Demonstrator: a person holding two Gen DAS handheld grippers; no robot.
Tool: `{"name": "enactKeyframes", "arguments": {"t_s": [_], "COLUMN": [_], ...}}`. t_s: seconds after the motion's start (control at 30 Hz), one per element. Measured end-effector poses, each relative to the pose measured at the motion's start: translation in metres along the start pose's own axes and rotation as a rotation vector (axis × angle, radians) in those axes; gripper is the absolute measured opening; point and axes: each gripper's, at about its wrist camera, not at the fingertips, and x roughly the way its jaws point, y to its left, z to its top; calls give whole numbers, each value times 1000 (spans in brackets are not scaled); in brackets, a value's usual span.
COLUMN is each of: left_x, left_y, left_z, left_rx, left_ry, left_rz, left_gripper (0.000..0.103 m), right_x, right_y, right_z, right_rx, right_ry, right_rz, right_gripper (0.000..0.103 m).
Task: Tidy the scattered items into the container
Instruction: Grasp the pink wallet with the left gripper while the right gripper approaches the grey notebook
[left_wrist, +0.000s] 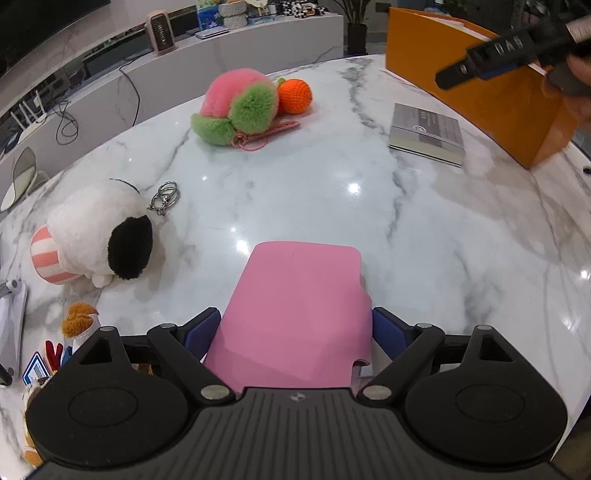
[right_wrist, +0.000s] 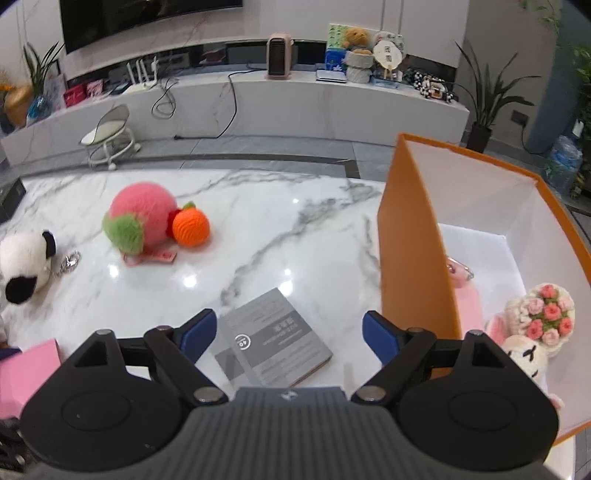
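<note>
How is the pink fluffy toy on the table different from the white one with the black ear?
The pink plush is round with green tufts, while the white plush has a black ear and a striped pink part. The pink plush touches an orange crocheted ball; the white plush lies alone. Both lie on the marble table and seem to carry keyrings.

Both tools look alike from here. The left gripper (left_wrist: 291, 332) has a ribbed dark grey body with a small round emblem at its front edge, flanked by two matte black discs with raised circles. Black linkage arms run forward, pinned with silver round-headed screws, ending in blue pads (left_wrist: 201, 332). The right gripper (right_wrist: 290, 332) matches it (same discs, same silver pins), and its side, seen from the left wrist camera, carries pale lettering.
</note>
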Motion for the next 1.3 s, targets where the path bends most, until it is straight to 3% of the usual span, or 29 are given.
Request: {"name": "enactKeyframes", "arguments": {"t_s": [0.2,0.4,0.5,0.87,1.07,1.3], "left_x": [5,9,18,36,39,42], "left_y": [15,19,21,28,38,35], "left_z": [9,27,35,39,37,39], "left_rx": [-84,-138,-167,-199,-212,-196], "left_ry": [-32,-115,-131,-98,-89,-92], "left_rz": [0,7,6,14,38,57], "left_gripper": [100,98,98,98,98,99], "right_x": [7,13,21,63,80,83], "right_y": [8,19,21,19,4,8], "right_z": [-5,-8,-10,-21,-21,-18], "right_rx": [-73,-152,-174,-208,-115,-84], "right_ry": [-22,-53,-30,85,102,122], "right_rz": [12,50,68,80,130,116], "right_gripper": [93,93,94,97,102,103]}}
